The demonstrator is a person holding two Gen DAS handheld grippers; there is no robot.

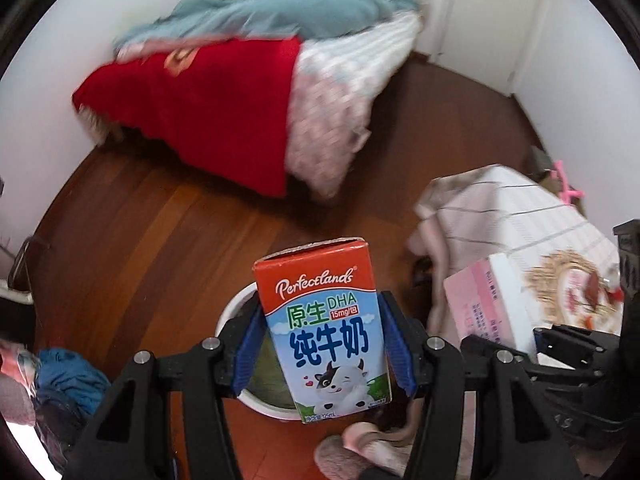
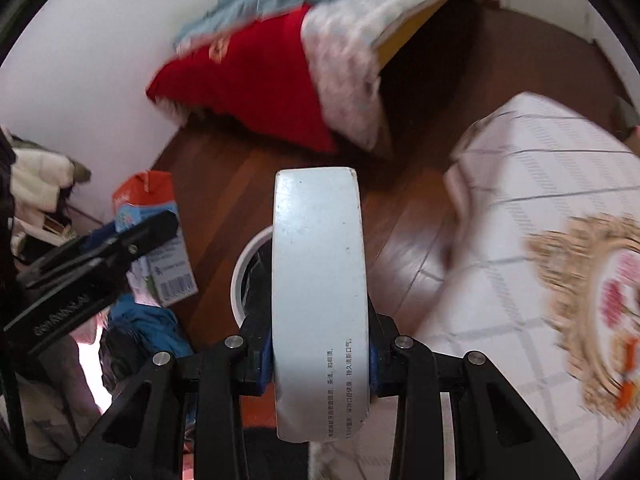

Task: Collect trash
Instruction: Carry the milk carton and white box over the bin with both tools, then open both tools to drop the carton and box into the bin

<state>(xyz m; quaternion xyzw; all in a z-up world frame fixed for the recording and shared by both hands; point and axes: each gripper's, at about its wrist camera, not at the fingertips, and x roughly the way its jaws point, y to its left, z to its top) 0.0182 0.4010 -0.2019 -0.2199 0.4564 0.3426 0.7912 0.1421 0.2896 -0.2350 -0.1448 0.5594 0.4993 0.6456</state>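
Observation:
My left gripper [image 1: 322, 344] is shut on a small milk carton [image 1: 324, 320], orange on top and blue below with a cartoon cow. It holds the carton upright above a white-rimmed trash bin [image 1: 230, 312] on the floor. My right gripper [image 2: 320, 354] is shut on a long pale grey-white box [image 2: 320, 300] with small print, also over the bin's white rim [image 2: 244, 268]. In the right wrist view the milk carton [image 2: 160, 232] and the left gripper [image 2: 100, 256] show at the left. In the left wrist view a pink-and-white box [image 1: 492, 304] and the right gripper [image 1: 560, 344] show at the right.
A bed with a red blanket [image 1: 208, 116], a teal blanket and a checked quilt stands at the back on the wooden floor [image 1: 160, 224]. A table with a checked cloth [image 2: 540, 208] is at the right. A pile of clothes [image 1: 64, 380] lies at the left, slippers [image 1: 352, 448] below.

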